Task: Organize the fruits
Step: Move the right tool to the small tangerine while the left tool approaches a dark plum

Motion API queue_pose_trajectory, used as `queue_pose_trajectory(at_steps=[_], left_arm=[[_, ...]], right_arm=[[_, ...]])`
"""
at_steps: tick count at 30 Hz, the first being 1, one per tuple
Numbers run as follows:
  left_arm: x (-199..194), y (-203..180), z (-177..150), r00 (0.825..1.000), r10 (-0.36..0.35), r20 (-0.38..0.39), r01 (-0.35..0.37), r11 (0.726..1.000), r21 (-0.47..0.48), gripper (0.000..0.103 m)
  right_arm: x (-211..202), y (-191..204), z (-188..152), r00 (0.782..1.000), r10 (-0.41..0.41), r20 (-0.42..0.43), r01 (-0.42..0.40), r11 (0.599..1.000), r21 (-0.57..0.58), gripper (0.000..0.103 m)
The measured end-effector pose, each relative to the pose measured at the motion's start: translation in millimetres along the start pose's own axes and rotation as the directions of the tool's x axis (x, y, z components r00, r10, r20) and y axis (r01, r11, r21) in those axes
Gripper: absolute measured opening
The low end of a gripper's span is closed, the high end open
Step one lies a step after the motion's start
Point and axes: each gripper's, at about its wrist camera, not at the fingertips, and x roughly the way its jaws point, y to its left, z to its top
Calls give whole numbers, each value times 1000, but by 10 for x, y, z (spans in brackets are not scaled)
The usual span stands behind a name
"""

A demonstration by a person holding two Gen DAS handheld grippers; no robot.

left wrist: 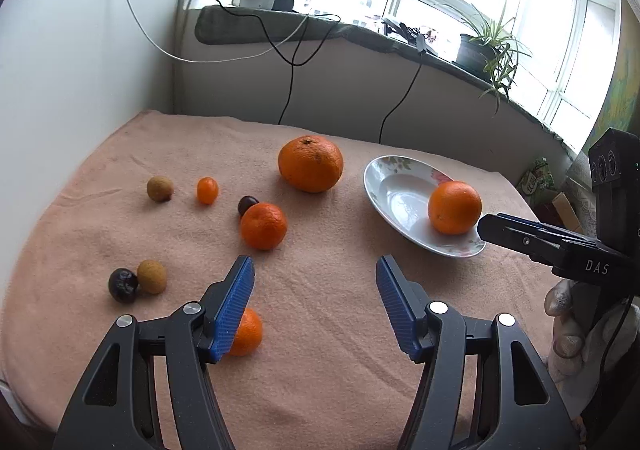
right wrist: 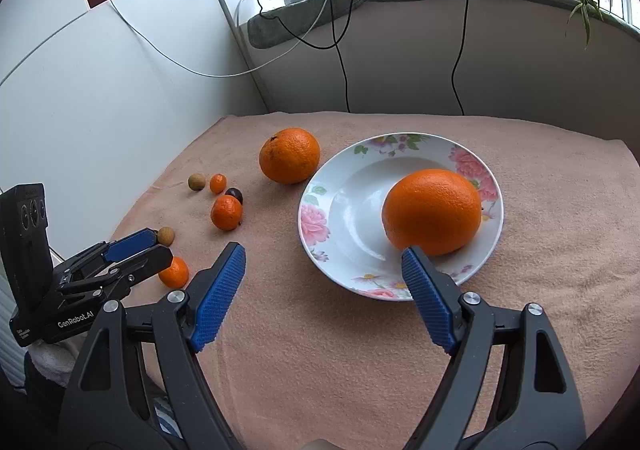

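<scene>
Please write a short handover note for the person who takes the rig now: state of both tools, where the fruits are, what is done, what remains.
Left tool: open, empty, above the cloth.
Right tool: open, empty, at the near rim of the plate.
Done: one orange lies in the plate.
Left on the cloth: large orange, mandarin, a small mandarin partly behind the left tool's finger, kumquat, two brown longans, two dark fruits.

Left wrist: low over pink cloth, facing window wall, plate off right | Right wrist: further right, close above plate, facing same corner | Shared: cloth, plate with orange, loose fruit, sill; each view catching the other gripper.
</scene>
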Motion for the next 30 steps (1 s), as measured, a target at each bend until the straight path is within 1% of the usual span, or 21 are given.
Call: queue_pose_trajectory(at_steps=[8, 14, 22, 23, 24, 27, 28, 30], left_arm=[[-216, 337, -155, 997, 78, 9, -78, 995, -57, 63], [-328, 578, -293, 993, 118, 0, -117, 987, -106, 63], [-423, 819, -436, 986, 166, -9, -165, 975, -149, 63], [-420, 849, -452, 985, 170, -13, -170, 973, -155, 63], [-413, 879, -470, 985, 174, -18, -175, 971, -160, 63], [-390, 979, -521, 983, 181, -34, -184, 966, -180, 63], [-384, 1003, -533, 983, 181, -36, -184, 965, -185, 63], [-378, 1037, -556, 983, 177, -40, -181, 965, -190, 62]], right_arm=[[140, 296, -99, 999, 45, -27, -46, 998, -50, 83], [252, 497, -120, 996, 76, -47, -80, 993, -82, 83], [425, 748, -169, 987, 125, -101, -138, 981, -134, 83], [450, 785, -173, 985, 135, -109, -150, 979, -142, 80], [476, 823, -177, 982, 145, -120, -162, 975, -150, 75], [550, 964, -198, 976, 164, -146, -190, 964, -187, 66], [577, 1015, -208, 973, 169, -155, -198, 959, -201, 64], [642, 1106, -227, 968, 177, -177, -214, 950, -225, 57]])
